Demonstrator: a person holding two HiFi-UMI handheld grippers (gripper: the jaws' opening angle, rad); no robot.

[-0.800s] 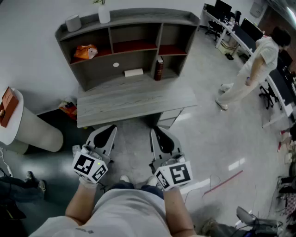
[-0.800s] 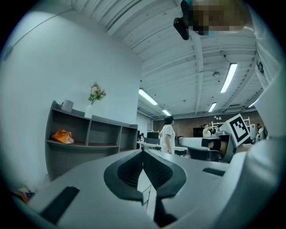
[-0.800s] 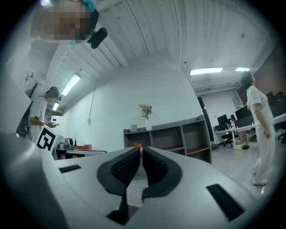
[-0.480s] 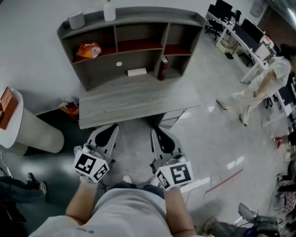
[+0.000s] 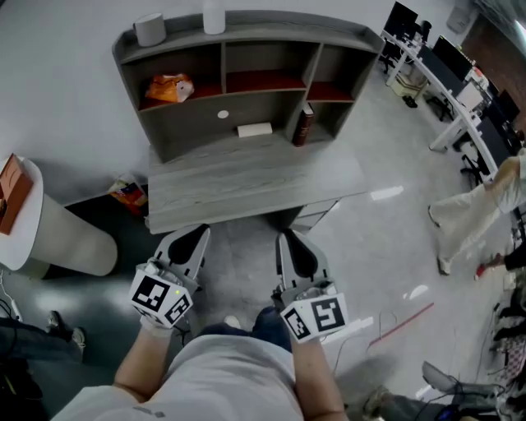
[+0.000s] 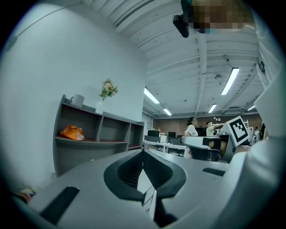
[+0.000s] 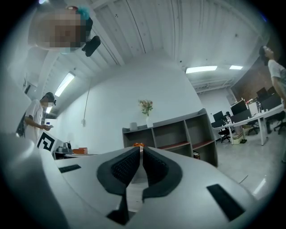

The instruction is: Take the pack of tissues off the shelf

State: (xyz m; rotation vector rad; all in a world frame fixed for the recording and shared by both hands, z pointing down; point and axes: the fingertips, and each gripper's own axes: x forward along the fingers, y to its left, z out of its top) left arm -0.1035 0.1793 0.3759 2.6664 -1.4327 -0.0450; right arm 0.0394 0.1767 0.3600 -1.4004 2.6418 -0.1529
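White tissues (image 5: 254,129) sit on the shelf (image 5: 283,25) behind the bench (image 5: 246,177); left gripper (image 5: 196,232) and right gripper (image 5: 289,240) hover short, fingers (image 6: 125,172) closed, empty, seemingly before reaching.

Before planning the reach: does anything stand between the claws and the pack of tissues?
Nothing visible does. The pack of tissues lies in the open lower bay; only bare desk top separates it from the left claw and right claw. The book stands aside.

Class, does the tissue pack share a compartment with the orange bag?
No, the tissue pack lies one level below the orange bag.
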